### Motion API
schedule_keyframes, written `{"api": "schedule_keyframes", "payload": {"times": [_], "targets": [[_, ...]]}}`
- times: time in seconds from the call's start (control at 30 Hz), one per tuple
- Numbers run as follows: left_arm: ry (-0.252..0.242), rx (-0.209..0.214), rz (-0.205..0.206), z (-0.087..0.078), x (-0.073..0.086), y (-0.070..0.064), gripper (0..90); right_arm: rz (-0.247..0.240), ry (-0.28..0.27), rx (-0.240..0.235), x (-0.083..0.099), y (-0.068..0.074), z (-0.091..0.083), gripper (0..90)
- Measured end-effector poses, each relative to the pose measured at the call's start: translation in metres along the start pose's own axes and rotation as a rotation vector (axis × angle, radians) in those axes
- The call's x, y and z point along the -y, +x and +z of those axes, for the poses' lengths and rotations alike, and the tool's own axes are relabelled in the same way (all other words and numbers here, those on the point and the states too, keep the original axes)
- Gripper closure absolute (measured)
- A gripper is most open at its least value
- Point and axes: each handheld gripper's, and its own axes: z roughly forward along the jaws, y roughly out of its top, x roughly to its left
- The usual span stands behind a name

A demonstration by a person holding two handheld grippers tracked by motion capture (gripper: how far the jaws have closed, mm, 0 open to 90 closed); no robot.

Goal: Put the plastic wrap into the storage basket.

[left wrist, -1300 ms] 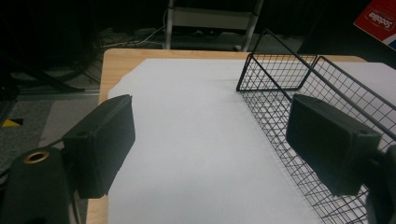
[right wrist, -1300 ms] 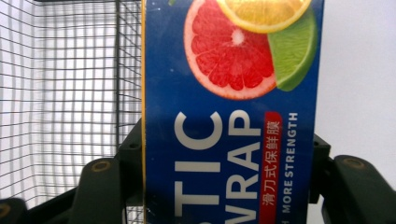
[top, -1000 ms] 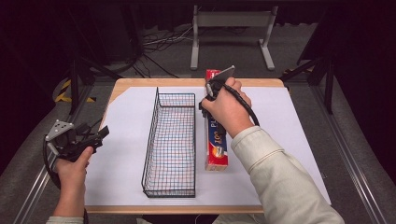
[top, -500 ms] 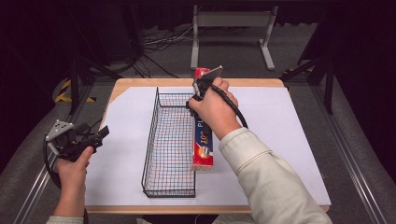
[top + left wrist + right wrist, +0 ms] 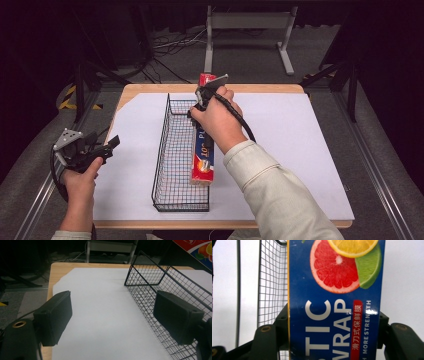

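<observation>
Tongs (image 5: 332, 335) clamp glossy carton (image 5: 334, 302) — wire basket (image 5: 175, 165)

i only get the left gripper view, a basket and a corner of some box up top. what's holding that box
Observer: The right hand-held gripper, jaws shut on the box's sides.
Operator: what kind of box
Observer: Plastic wrap, blue with citrus slices; the print reads MORE STRENGTH.
Operator: is it in the basket yet
Observer: No. In the high view the box is in the air over the right rim of the basket, long side along it.
Operator: where is my gripper
Observer: The left hand-held gripper is off the table's left edge, open.
</observation>
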Motion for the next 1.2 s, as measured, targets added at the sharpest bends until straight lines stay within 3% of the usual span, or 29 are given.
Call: {"api": "schedule_keyframes", "payload": {"times": [0.4,0.53,1.03,1.2], "targets": [[0.003,0.007,0.001,0.001,0.0,0.0,16.2,-0.003,0.002,-0.022,0.007,0.017,0.007,39.1],[0.002,0.01,0.003,0.002,0.0,0.0,16.2,0.022,0.017,-0.043,0.005,0.019,0.012,39.1],[0.007,0.011,-0.001,0.003,0.001,0.0,16.3,0.015,0.058,-0.049,0.013,0.029,0.032,39.0],[0.01,0.012,0.005,0.004,0.002,0.0,16.3,0.017,0.056,-0.022,0.014,0.029,0.042,39.0]]}}
